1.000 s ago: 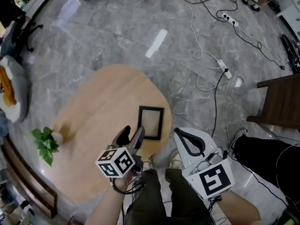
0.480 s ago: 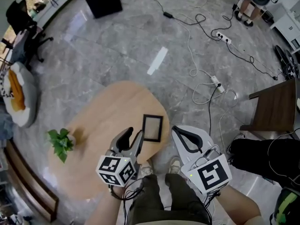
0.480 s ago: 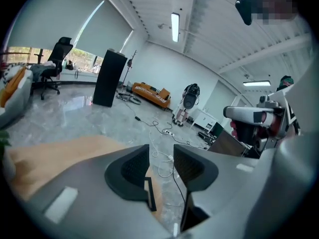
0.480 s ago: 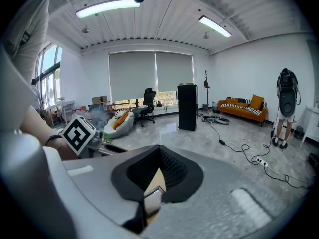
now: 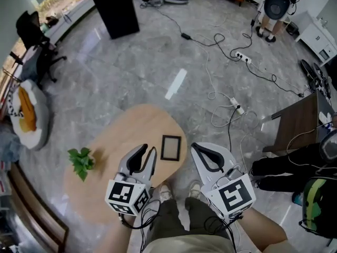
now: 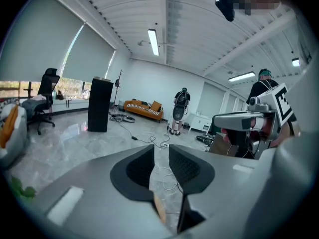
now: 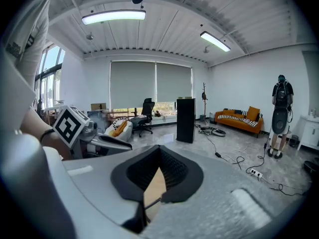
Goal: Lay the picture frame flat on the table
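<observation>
One black rectangular picture frame lies flat on the oval light-wood surface, just beyond the left gripper and right gripper. Left gripper view: jaws, having just been closing, stand narrowly apart, released. Right gripper view: jaws clenched together, empty.

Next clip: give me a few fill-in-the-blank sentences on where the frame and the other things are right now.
The picture frame lies ___ on the wooden table.
In the head view, the green plant stands to the frame's ___.
The right gripper has its jaws shut on ___.
Missing words: flat; left; nothing.
</observation>
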Demonstrator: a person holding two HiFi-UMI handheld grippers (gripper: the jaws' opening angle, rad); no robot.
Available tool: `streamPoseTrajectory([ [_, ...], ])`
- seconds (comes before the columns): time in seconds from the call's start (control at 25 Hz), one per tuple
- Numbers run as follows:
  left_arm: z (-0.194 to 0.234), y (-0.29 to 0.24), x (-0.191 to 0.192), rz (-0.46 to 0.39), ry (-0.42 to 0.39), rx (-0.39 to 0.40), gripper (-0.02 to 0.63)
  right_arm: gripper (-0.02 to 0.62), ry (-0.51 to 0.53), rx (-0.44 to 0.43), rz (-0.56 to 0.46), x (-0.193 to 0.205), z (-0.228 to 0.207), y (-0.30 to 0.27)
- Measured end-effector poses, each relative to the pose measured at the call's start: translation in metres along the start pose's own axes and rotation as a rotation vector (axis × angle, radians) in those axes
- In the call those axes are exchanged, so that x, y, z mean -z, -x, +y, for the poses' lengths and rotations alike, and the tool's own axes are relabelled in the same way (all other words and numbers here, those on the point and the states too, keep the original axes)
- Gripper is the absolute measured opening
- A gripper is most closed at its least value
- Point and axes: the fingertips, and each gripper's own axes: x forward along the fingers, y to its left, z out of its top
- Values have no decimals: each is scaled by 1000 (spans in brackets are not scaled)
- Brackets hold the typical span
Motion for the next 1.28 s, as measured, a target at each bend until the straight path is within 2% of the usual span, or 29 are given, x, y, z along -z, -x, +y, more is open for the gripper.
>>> streamPoseTrajectory([
  [0.28,-26,46,-55,-55,-77,7,78,2,42,4,-60,-54,23,35],
  [0.68,-61,103,-133,-150,-180,23,44,2,143,84,-217,-153,27,104],
  [0.84,-74,125,-163,-215,-222,18,24,3,214,118,-238,-173,30,130],
  [1.28,-99,171,-201,-321,-355,10,20,2,253,121,-357,-207,65,170],
])
